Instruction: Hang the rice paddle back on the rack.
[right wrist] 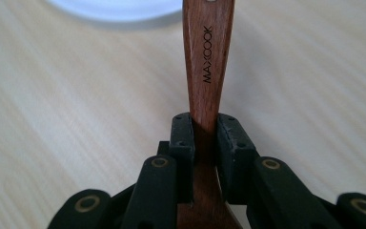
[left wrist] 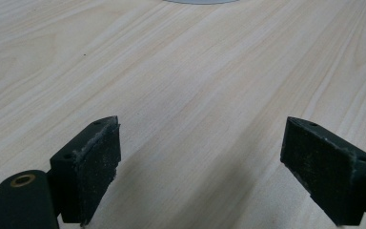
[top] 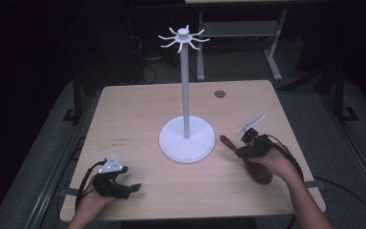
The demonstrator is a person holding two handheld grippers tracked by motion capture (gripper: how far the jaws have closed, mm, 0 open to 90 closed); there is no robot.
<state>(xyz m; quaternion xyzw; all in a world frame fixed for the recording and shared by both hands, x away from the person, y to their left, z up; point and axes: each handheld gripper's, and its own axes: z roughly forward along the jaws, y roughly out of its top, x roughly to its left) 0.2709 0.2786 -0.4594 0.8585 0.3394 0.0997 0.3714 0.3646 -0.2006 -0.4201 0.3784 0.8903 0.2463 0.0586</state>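
Table (top: 138, 102) first, pale wood, and at its near left corner the left gripper (top: 132, 188) rests low with its jaws spread wide and nothing between them; the left gripper view has bare grain running under both pads (left wrist: 97, 167). Move across to the middle and there's the white stand (top: 187, 138), a round flat base, a thin upright pole and a crown of curled hooks (top: 183, 38) at the top. On to the right side: the right gripper (right wrist: 205, 131) is clamped on a dark wooden spoon (right wrist: 208, 52), pads squeezing the narrow handle, bowl end back by the hand, handle tip (top: 225, 140) pointing at the stand's base and just short of it. That spoon looks stiff and light, smooth-finished, so it could swivel in a pinch like this; a hold on the flat of the handle seems the safest. Room is generous above and to the left, while the table's right edge lies near the hand and the pole is the one thing to steer around.
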